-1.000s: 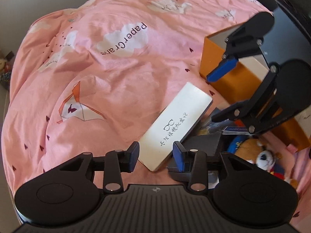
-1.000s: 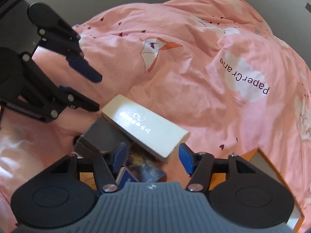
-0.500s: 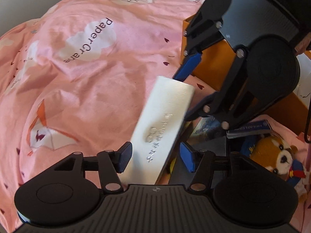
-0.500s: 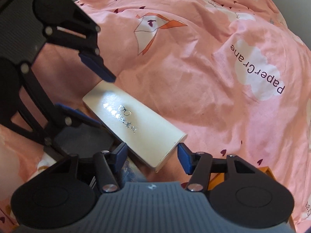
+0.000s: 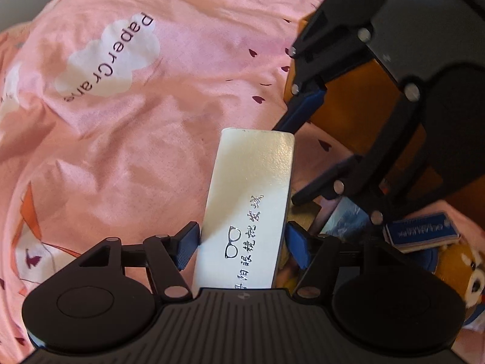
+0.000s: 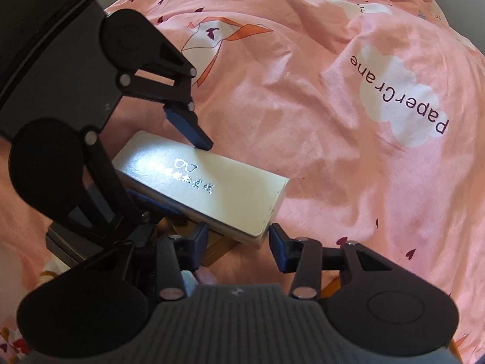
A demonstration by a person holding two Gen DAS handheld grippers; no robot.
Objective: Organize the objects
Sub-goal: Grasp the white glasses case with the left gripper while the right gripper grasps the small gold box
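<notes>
While the left gripper (image 5: 242, 242) pinches the white glasses case (image 5: 251, 200) (silver lettering up), it lies over the pink duvet (image 5: 121, 121). The right gripper (image 6: 239, 239) straddles its other end, fingers spread, not touching.

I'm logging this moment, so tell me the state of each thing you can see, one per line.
Left gripper: fingers at both long sides of the case.
Right gripper: open at the case's end.
White glasses case: shut, between the left fingers.
Orange box: on the bedspread.
Plush toy: lying down.
</notes>
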